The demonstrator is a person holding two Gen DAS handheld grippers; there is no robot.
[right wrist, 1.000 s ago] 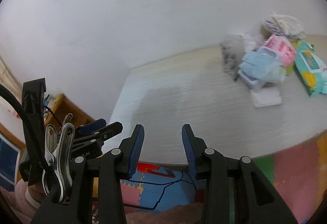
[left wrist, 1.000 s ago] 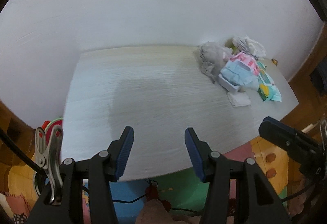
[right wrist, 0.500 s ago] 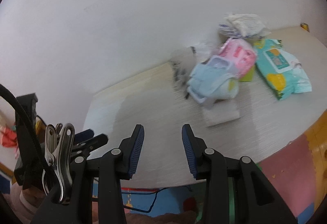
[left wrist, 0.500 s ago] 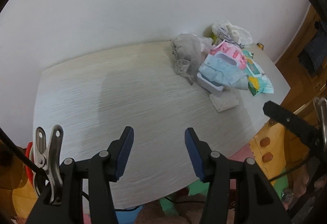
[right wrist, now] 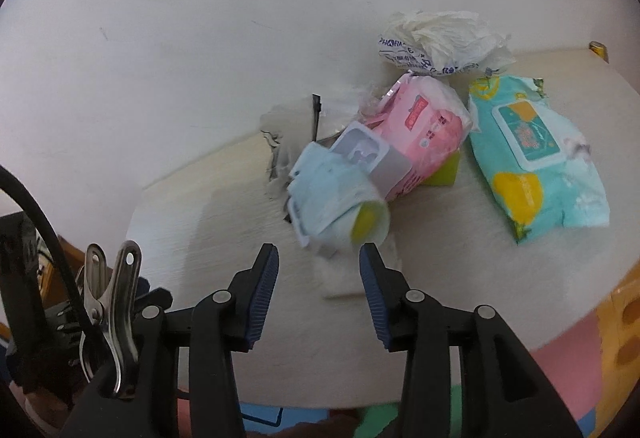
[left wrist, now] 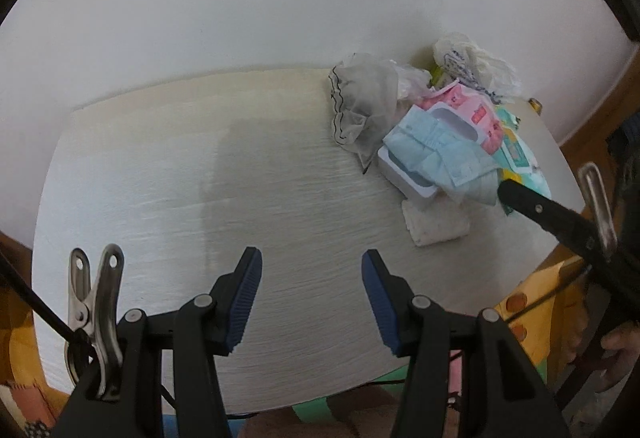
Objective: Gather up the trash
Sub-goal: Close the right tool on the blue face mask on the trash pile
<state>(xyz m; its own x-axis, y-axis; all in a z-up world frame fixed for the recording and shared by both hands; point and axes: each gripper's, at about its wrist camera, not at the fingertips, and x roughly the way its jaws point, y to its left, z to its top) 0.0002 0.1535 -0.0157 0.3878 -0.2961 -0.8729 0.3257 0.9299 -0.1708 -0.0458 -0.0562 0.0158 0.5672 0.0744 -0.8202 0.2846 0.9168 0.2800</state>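
1. The right gripper is closing in on the heap of trash at the far right of the pale wood-grain table; a second ago the heap was sitting well off to its right, and it is now lying straight ahead of the tips.
2. Its blue-padded jaws have just been opening a little and are standing apart, with nothing pressed between them; the folded white paper tissue is showing in the gap, beyond the pads, still flat on the table.
3. Just past the tips a crumpled light-blue plastic wrapper is draping over a white moulded plastic tray, with a yellow-mouthed roll at its near end.
4. Behind these a pink soft wipes packet is leaning, a teal-and-yellow wipes packet is lying to the right, and a crumpled white printed bag is sitting farthest back.
5. The left gripper is also drifting toward the heap, its jaws apart and empty over bare table; the heap is lying ahead and to its right, led by a translucent grey plastic bag.
6. Reading for the task: nothing is collected yet; the approach is nearly finished, and the tissue or blue wrapper appears to be the likely first pick.
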